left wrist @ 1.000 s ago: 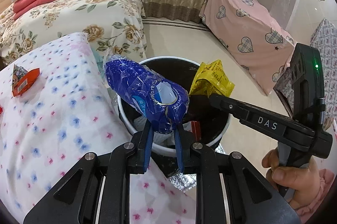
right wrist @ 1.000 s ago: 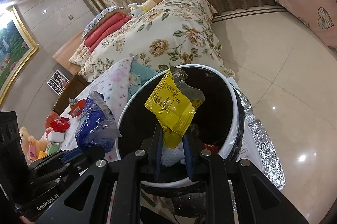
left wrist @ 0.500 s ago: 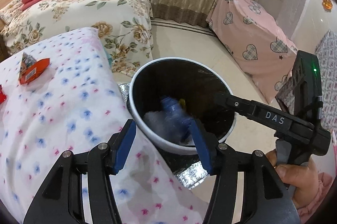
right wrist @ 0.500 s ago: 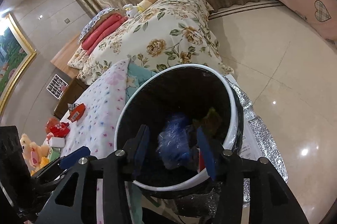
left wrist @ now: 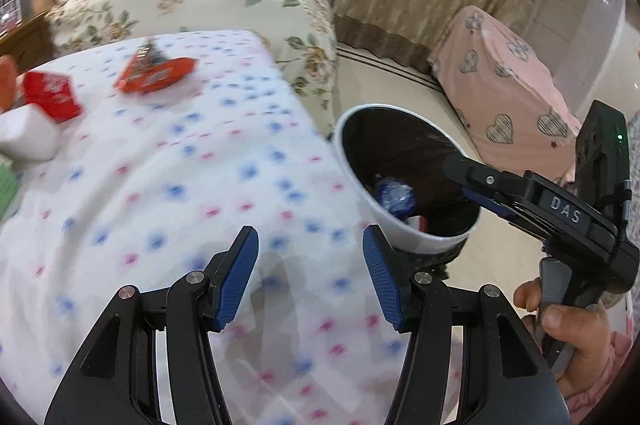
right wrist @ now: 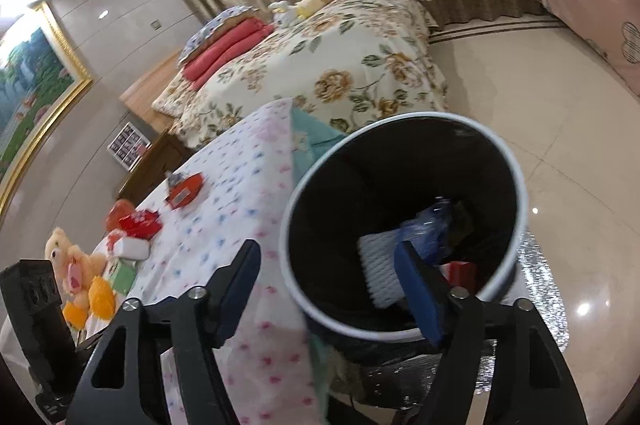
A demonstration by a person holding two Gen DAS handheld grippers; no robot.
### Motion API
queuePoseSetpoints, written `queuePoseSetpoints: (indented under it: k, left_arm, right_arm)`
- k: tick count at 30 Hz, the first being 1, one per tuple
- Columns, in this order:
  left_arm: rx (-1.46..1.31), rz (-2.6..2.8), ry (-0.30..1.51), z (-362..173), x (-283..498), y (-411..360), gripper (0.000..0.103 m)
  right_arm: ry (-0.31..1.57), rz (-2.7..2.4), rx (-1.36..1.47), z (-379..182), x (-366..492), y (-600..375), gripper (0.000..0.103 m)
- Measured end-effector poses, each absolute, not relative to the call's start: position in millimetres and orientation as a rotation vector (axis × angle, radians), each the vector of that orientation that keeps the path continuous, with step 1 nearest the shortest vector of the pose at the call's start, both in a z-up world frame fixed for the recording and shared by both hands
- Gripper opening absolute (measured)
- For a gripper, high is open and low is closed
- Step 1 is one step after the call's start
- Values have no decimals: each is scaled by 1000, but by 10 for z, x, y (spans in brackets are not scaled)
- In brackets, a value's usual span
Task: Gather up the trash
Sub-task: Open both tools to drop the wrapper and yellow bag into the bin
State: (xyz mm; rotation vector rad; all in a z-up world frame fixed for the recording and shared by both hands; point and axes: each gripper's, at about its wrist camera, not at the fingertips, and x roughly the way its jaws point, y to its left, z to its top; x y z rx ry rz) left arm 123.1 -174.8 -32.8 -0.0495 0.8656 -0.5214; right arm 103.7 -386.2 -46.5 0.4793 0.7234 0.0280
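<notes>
- Fingers of the left gripper (left wrist: 310, 279) stand spread with nothing between them, low over the dotted cloth of the desk (left wrist: 168, 193); their jaws have just been opening.
- Fingers of the right gripper (right wrist: 332, 291) are spread wide as well and hold nothing; their jaws have just been opening, one finger over the desk edge, the other across the bin's rim.
- Beside the desk's right edge, seen from the left wrist, stands the bin (left wrist: 362, 185), with the blue wrapper (left wrist: 394, 197) already lying inside it.
- Farther along the desk from the bin, toward its far left corner, lies the orange-red packet (left wrist: 158, 73), flat, its long axis running roughly across the left gripper's view.
- Beyond it to the left sit a red packet (left wrist: 50, 97) and a white box (left wrist: 26, 137), near each other.
- By my reading the left hand is the nearer one to this remaining trash; the packets lie ahead and left of its fingers, well apart from them.
</notes>
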Motion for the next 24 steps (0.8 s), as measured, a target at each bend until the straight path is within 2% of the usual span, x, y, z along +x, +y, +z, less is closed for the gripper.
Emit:
queuePoseSetpoints:
  k: [5, 24]
  left_arm:
    - [-76, -460, 848, -321, 1162, -1403, 55]
    - [-206, -216, 844, -427, 956, -187, 56]
  right_arm:
    - [728, 91, 430, -443, 1084, -3544, 79]
    - [778, 309, 300, -455, 1278, -2435, 80]
